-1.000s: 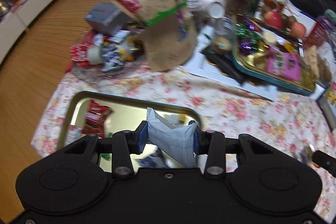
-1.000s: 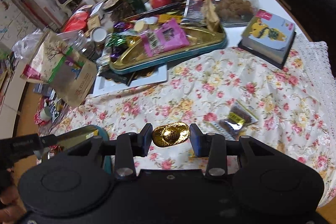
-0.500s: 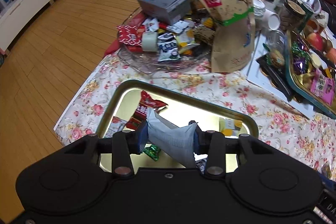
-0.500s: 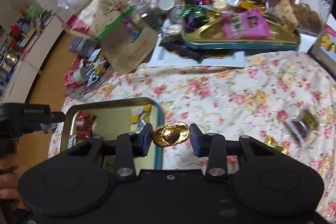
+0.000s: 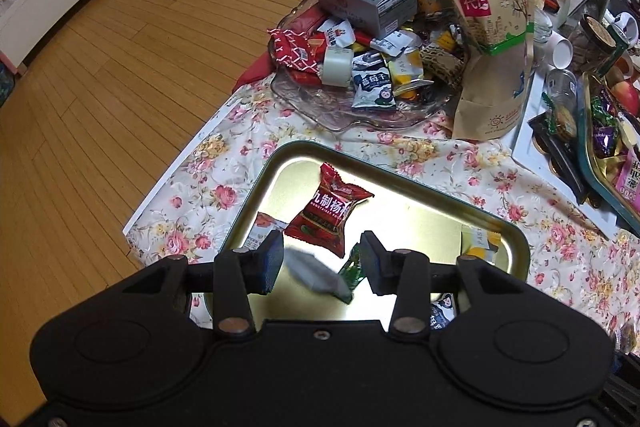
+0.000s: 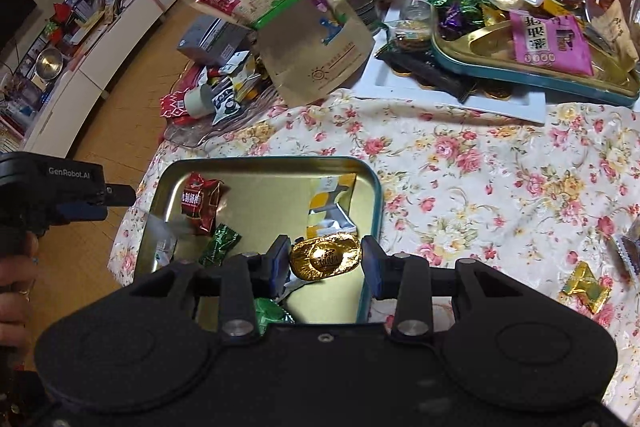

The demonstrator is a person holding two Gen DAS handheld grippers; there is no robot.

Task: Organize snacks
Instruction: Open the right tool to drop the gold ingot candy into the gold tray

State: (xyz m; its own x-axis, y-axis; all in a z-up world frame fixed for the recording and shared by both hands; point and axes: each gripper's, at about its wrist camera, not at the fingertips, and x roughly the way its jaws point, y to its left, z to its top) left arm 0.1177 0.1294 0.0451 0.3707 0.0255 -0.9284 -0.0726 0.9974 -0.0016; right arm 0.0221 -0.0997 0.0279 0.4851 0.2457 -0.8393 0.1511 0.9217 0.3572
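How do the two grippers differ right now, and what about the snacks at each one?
The left gripper stands open, while the right gripper is shut on the gold foil candy. The grey-white packet is blurred and loose between the left jaws; the gold candy is sharp and clamped. The packet is flat and pale, the candy rounded and shiny. Both are over the gold tray.

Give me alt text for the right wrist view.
The right gripper holds a gold foil candy over a teal-rimmed tin tray of wrapped snacks on a floral tablecloth.
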